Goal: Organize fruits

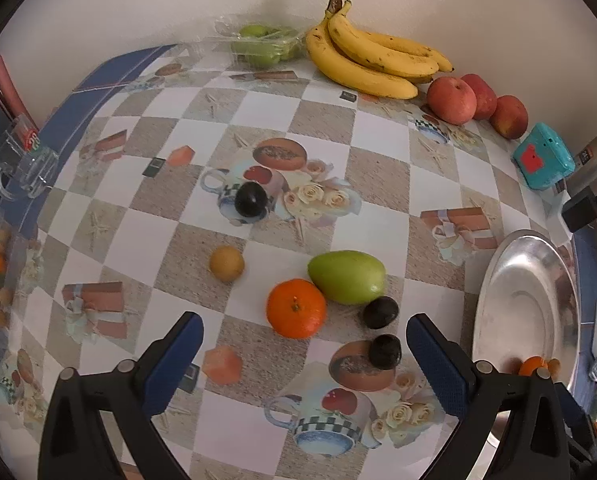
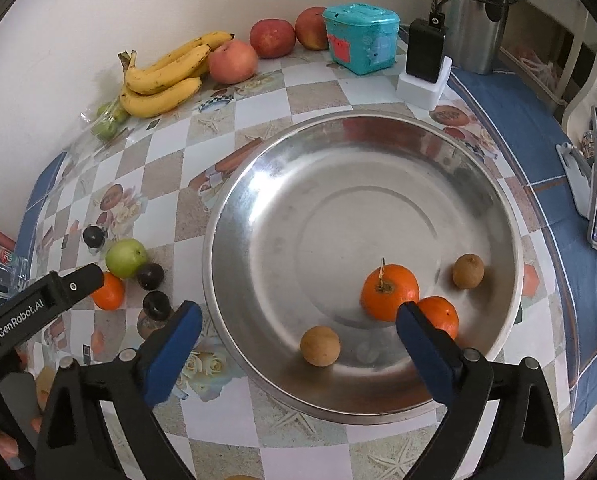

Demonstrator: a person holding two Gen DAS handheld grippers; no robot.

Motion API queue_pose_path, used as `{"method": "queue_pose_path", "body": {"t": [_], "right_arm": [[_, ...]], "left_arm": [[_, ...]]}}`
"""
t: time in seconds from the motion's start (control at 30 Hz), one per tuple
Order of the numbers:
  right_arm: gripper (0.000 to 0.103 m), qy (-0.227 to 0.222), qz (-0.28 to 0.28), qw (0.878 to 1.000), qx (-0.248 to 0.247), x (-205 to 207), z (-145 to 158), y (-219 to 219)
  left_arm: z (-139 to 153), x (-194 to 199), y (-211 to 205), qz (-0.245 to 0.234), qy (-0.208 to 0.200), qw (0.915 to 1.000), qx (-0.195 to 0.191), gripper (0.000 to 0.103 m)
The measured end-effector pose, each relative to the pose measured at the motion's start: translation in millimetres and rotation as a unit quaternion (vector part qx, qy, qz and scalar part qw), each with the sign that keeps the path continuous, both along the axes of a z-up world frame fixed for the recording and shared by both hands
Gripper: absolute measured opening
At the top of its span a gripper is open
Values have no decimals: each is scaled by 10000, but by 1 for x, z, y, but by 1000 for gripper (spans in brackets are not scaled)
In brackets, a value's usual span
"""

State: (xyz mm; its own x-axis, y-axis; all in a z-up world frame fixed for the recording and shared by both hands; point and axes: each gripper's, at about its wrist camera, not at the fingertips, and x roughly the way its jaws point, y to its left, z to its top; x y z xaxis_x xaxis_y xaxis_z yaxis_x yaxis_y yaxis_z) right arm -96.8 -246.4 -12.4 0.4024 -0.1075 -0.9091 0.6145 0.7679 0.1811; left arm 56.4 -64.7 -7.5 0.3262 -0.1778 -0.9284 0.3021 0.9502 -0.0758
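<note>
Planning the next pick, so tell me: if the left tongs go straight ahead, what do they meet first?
Probably the orange, lying on the tablecloth centred ahead of the open left tongs; depth is uncertain.

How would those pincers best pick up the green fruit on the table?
Probably from above, pads across the narrower middle of the green fruit, which lies on its side. The orange and a dark plum crowd its near side, so the open left gripper should avoid nudging them.

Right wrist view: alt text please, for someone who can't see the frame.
The open right gripper hovers over a large steel plate holding two oranges and two small brown fruits. Left of the plate, a green fruit, another orange and dark plums lie on the checked tablecloth; bananas and apples sit by the wall.
</note>
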Motion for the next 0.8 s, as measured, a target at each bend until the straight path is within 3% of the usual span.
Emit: {"method": "queue_pose_path", "body": {"t": [0.5, 0.8], "right_arm": [[98, -193, 81, 9996, -164, 1, 8, 4], [98, -710, 612, 9954, -174, 17, 22, 29]], "left_arm": [[9, -4, -6, -529, -349, 9975, 326, 103], [18, 13, 26, -72, -556, 9975, 418, 103]]}}
